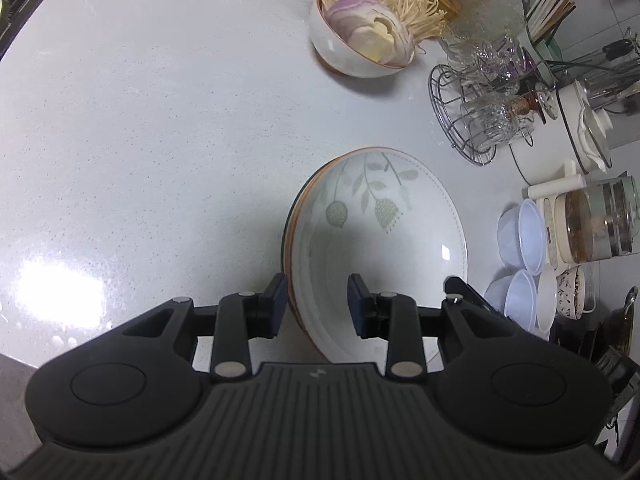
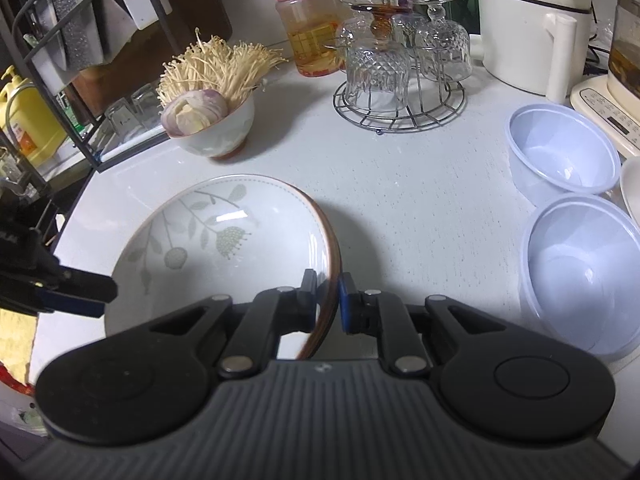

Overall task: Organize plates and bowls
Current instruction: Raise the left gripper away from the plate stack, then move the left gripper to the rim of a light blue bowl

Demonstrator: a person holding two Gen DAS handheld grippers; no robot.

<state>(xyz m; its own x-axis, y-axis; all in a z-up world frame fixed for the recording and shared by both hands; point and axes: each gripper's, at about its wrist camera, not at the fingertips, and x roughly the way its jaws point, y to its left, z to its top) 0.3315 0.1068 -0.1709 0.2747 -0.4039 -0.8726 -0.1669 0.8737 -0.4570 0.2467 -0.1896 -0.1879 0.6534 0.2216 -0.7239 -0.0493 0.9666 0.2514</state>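
Note:
A stack of white plates with a leaf pattern and brown rims (image 1: pixel 380 236) sits on the white counter; it also shows in the right wrist view (image 2: pixel 224 248). My left gripper (image 1: pixel 318 304) is open, its fingers either side of the stack's near rim without squeezing it. My right gripper (image 2: pixel 327 300) is shut on the plate stack's right rim. The left gripper's finger also shows at the stack's left edge in the right wrist view (image 2: pixel 80 292). Two translucent plastic bowls (image 2: pixel 560 148) (image 2: pixel 580 268) stand to the right.
A white bowl with enoki mushrooms and onion (image 2: pixel 212 120) stands behind the plates. A wire rack of upturned glasses (image 2: pixel 400 60), a red-lidded jar (image 2: pixel 308 24), a white pot (image 2: pixel 532 20) and a dish rack (image 2: pixel 80 40) line the back.

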